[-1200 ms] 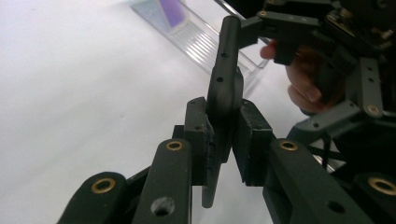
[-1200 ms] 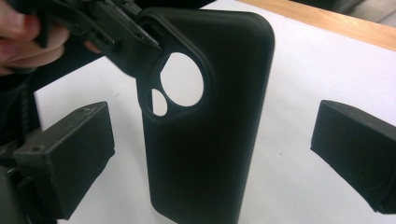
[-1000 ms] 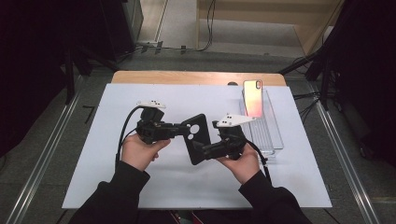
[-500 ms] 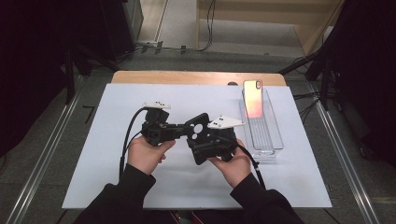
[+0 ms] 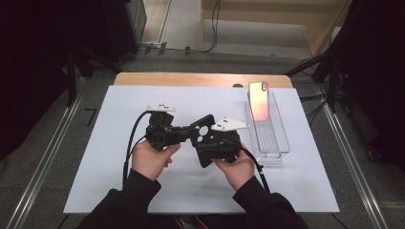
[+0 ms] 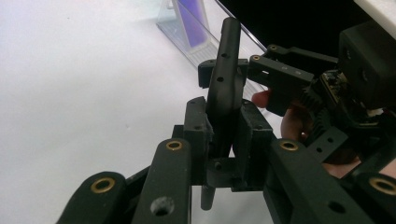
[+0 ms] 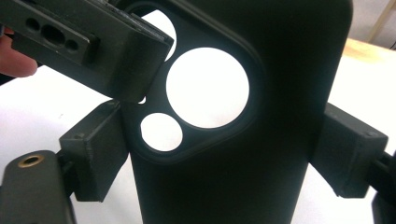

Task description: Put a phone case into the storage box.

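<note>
A black phone case (image 5: pixel 202 130) with round camera cut-outs is held above the white mat between both grippers. My left gripper (image 5: pixel 190 134) is shut on the case's edge; in the left gripper view its pads (image 6: pixel 196 130) clamp the thin case (image 6: pixel 225 84) edge-on. My right gripper (image 5: pixel 206 149) spans the case's width. Its jaws have just been closing, and in the right gripper view both pads (image 7: pixel 95 154) sit against the sides of the case (image 7: pixel 280 116). The left gripper's jaw (image 7: pixel 88 42) shows at the upper left there.
A phone (image 5: pixel 258 100) with a pink-orange back leans upright in a clear plastic tray (image 5: pixel 273 143) at the right of the white mat (image 5: pixel 119 181). The wooden table edge (image 5: pixel 191 78) runs along the back. Cables trail from both grippers toward the person.
The right hand has slid left, bringing its gripper in over the case. The left hand has shifted slightly right, still holding the case.
</note>
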Tool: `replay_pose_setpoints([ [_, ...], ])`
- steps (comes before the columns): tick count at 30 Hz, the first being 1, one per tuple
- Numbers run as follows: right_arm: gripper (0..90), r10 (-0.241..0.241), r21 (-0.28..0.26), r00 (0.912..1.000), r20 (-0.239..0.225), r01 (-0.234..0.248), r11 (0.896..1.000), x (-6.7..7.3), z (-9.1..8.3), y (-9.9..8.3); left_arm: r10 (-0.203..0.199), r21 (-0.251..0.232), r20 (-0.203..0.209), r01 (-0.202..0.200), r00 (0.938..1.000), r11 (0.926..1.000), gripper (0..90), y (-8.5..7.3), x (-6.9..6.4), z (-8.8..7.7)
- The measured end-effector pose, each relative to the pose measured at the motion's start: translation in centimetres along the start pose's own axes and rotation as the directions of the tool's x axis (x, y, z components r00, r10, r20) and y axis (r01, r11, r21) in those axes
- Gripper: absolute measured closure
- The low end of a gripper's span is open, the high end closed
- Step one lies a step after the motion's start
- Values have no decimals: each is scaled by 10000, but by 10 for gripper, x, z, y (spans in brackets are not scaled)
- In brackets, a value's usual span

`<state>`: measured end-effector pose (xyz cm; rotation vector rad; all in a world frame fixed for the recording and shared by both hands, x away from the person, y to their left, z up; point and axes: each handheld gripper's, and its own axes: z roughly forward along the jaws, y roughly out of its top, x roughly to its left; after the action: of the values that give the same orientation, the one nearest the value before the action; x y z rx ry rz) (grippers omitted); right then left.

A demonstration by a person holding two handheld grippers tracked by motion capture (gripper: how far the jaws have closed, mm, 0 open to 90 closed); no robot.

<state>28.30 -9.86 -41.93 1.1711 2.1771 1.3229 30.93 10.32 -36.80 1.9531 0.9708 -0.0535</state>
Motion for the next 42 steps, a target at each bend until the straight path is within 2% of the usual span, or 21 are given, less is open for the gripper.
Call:
replay_pose_setpoints([
  [2, 127, 34, -63, 10000, -82, -34, 10000, -1, -1, 1, 29, -102, 61, -29, 10000, 9999, 752, 1, -1, -2],
  [4, 127, 14, -96, 10000, -88, -15, 10000, -2, -3, 3, 130, -274, 171, -126, 9998, 9995, 680, 2, -1, -6],
  [5, 127, 27, -130, 9999, -130, -29, 9999, -3, -4, 3, 285, -300, 119, -281, 9995, 9992, 616, 2, -1, -8],
  [6, 127, 15, -103, 9999, -171, -16, 9999, -5, -4, 3, 450, -396, 1, -450, 9990, 9982, 597, 3, -1, -11],
  [9, 127, 184, 11, 9987, -481, -184, 9998, -12, -7, 3, 420, -460, 273, -407, 9987, 9981, 531, 4, 2, -18],
  [11, 127, 135, 54, 9984, -552, -132, 9999, -17, -9, 2, 332, -311, 501, -316, 9982, 9990, 481, 4, 5, -21],
  [14, 127, 105, -1, 9971, -757, -106, 9999, -25, -13, 2, 393, -61, 833, -389, 9957, 9992, 415, 3, 11, -24],
  [15, 127, 79, -12, 9960, -891, -81, 10000, -28, -15, 3, 457, 19, 848, -460, 9954, 9989, 393, 2, 12, -25],
  [16, 127, 142, 39, 9925, -1213, -138, 9999, -31, -16, 3, 565, 42, 902, -571, 9943, 9984, 379, 2, 14, -25],
  [18, 127, 28, 90, 9862, -1654, -14, 10000, -36, -20, 4, 880, 36, 955, -887, 9915, 9960, 375, -1, 17, -27],
  [20, 127, -95, 18, 9834, -1812, 100, 9999, -39, -23, 4, 1271, 115, 811, -1285, 9886, 9916, 375, -4, 20, -29],
  [22, 127, -166, 16, 9770, -2127, 174, 9998, -42, -26, 5, 1262, 427, 992, -1310, 9870, 9905, 375, -6, 24, -30],
  [25, 126, -329, 126, 9672, -2519, 373, 9992, -47, -32, 7, 1301, 448, 1281, -1368, 9832, 9896, 358, -10, 30, -31],
  [27, 126, -470, 154, 9576, -2843, 536, 9984, -49, -34, 8, 1517, 454, 1308, -1588, 9797, 9863, 351, -15, 33, -31],
  [29, 126, -590, 257, 9568, -2846, 692, 9973, -51, -37, 10, 1607, 591, 1429, -1705, 9766, 9836, 343, -18, 35, -30],
  [33, 126, -572, 308, 9452, -3215, 708, 9970, -58, -42, 12, 1903, 882, 1626, -2063, 9682, 9745, 334, -29, 40, -26],
  [36, 126, -540, 293, 9421, -3310, 674, 9973, -65, -47, 13, 2189, 916, 1596, -2352, 9626, 9676, 333, -38, 41, -24],
  [40, 126, -424, 312, 9395, -3398, 563, 9979, -74, -55, 15, 2291, 839, 1792, -2468, 9568, 9654, 331, -47, 44, -23],
  [42, 126, -498, 349, 9391, -3399, 655, 9972, -78, -59, 17, 2305, 830, 1813, -2485, 9560, 9651, 313, -51, 46, -22],
])
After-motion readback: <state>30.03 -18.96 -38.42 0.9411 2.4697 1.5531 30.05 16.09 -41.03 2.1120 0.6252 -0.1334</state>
